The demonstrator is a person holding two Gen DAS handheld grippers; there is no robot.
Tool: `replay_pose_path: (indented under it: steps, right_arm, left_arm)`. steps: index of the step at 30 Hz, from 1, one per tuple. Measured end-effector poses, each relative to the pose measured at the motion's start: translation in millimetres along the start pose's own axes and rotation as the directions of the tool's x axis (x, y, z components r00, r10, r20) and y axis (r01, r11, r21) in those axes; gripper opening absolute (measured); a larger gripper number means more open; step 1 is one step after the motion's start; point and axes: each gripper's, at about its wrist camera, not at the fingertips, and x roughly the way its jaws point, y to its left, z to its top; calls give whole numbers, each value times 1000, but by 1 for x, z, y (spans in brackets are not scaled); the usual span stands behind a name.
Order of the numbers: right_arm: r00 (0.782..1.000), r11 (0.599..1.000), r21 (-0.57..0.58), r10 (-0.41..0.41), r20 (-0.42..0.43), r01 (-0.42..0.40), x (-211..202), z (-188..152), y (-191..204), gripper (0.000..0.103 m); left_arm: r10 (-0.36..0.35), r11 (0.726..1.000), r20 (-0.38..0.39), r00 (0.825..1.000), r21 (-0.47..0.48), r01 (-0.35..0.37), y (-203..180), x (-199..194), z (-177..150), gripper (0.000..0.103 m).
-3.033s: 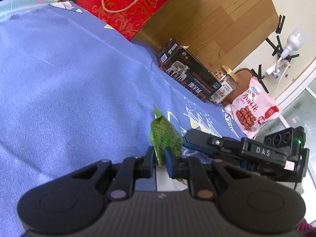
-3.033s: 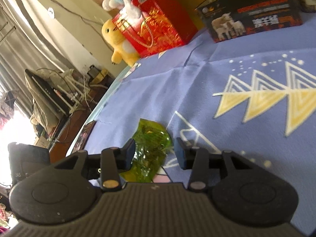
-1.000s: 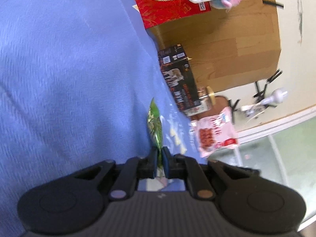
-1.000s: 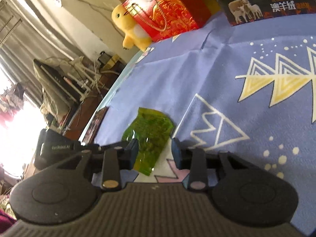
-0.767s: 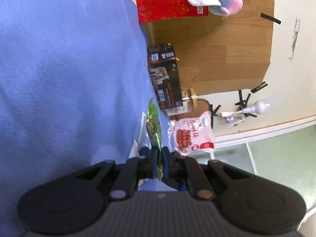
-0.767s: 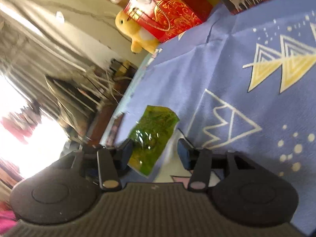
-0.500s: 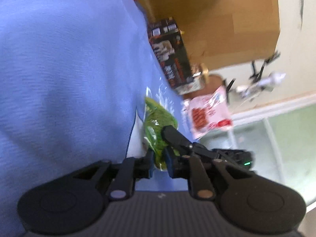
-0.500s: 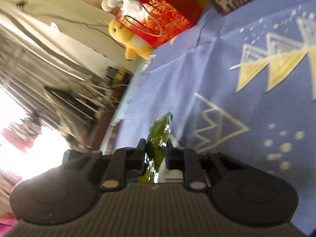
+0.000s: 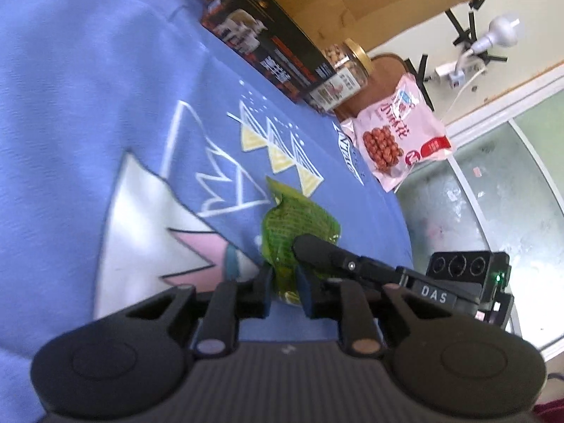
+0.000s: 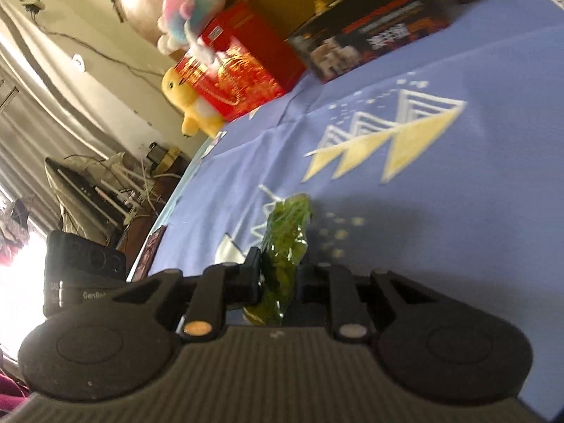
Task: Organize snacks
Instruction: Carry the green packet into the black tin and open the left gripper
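A small green snack packet (image 9: 294,229) is held above the blue patterned cloth (image 9: 88,105). My left gripper (image 9: 284,287) is closed on its near end. My right gripper (image 10: 276,275) is closed on the same packet (image 10: 287,232) from the other side; one of its fingers (image 9: 328,252) crosses the packet in the left wrist view. The left gripper's body (image 10: 84,275) shows at the left of the right wrist view.
A black box (image 9: 271,56), a jar of nuts (image 9: 342,74) and a pink peanut bag (image 9: 398,134) line the far edge of the cloth. A red gift bag (image 10: 236,70) with plush toys (image 10: 190,105) stands further along. The cloth's edge drops to the floor (image 9: 493,194) at right.
My right gripper has closed on the green packet that my left gripper holds. Both grippers have swung, and the packet now sits between them, lifted off the cloth.
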Motion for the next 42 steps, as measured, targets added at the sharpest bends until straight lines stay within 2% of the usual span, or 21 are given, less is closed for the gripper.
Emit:
replay_pose_path:
  steps: [7, 10, 13, 18, 24, 28, 32, 34, 36, 38, 40, 42]
  right_arm:
    - [997, 999, 42, -26, 74, 23, -25, 3, -21, 22]
    - [995, 999, 32, -38, 89, 35, -29, 11, -21, 20]
    - [992, 1000, 8, -14, 126, 14, -31, 28, -18, 18]
    - [983, 1000, -22, 25, 182, -21, -21, 79, -20, 18]
    - [964, 996, -85, 30, 265, -8, 7, 165, -24, 18]
    - [957, 997, -74, 29, 290, -7, 35, 216, -38, 18]
    - [958, 997, -71, -5, 288, 27, 71, 240, -48, 21]
    - [961, 994, -91, -39, 273, 66, 88, 243, -50, 23]
    - [964, 980, -134, -111, 243, 147, 99, 243, -46, 28]
    - [947, 963, -167, -159, 279, 211, 93, 235, -42, 34]
    - [924, 953, -171, -181, 338, 249, 79, 227, -38, 46]
    - [906, 949, -167, -187, 380, 266, 61, 218, -33, 46]
  left_arm:
    - [20, 998, -65, 998, 63, -16, -27, 34, 9, 16]
    - [27, 995, -69, 997, 98, -20, -35, 42, 15, 16]
    - [30, 991, -49, 998, 131, -23, -47, 44, 33, 16]
    - [64, 974, 15, 998, 218, -66, -74, 46, 82, 16]
    - [110, 952, 113, 987, 273, -137, -97, 68, 169, 17]
    - [165, 928, 187, 968, 302, -216, -102, 91, 220, 17]
    - [242, 916, 222, 945, 269, -298, -87, 111, 253, 17]
    - [297, 899, 239, 924, 256, -355, -77, 119, 259, 18]
    - [364, 870, 266, 893, 247, -428, -70, 122, 261, 18]
    - [386, 855, 274, 881, 252, -453, -67, 121, 259, 22]
    - [403, 841, 289, 869, 257, -476, -68, 119, 255, 24]
    - [422, 828, 302, 855, 254, -499, -70, 116, 249, 24]
